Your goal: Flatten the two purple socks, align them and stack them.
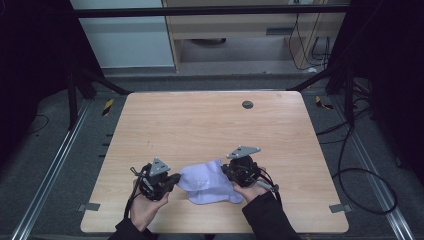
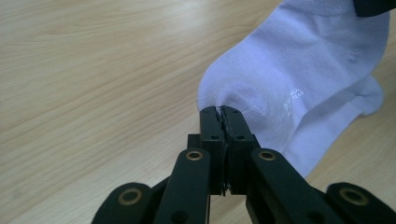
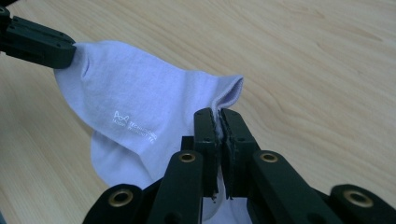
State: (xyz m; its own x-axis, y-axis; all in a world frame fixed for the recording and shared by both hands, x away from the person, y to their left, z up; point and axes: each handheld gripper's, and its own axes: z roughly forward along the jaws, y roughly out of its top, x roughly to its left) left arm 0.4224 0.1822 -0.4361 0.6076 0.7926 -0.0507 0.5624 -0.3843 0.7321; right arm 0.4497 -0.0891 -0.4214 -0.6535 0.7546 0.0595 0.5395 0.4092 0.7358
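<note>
**A white sock pinched at both ends**

From the high view, my hands hid most of what mattered. I could not see the jaw tips of either tool; the left tongs (image 1: pixel 172 181) and the right tongs (image 1: pixel 226 172) both met the sock (image 1: pixel 207 182) where their dark bodies covered the contact. The sock sat between them near the front edge of the table (image 1: pixel 210 125), and whether its lower part rested on the wood or hung just above it was hard to tell from up there. My sleeves were cut off by the bottom of the picture.

In the left gripper view, my left tongs (image 2: pixel 221 112) were clenched tight, the two jaws pressed together with only a thin bit of white cloth caught at their tips. The sock (image 2: pixel 299 79) stretched away up and to the right, with small printed lettering too fine for me to read. Its far end ran under a dark corner at the top right, cut off by the frame.

In the right gripper view, my right tongs (image 3: pixel 217 114) were likewise clamped on a fold of the sock (image 3: pixel 126 102), beside its open cuff. The other tongs (image 3: pixel 70 49) gripped the far end at upper left, mostly out of frame. The lettering there stayed unreadable too.
</note>
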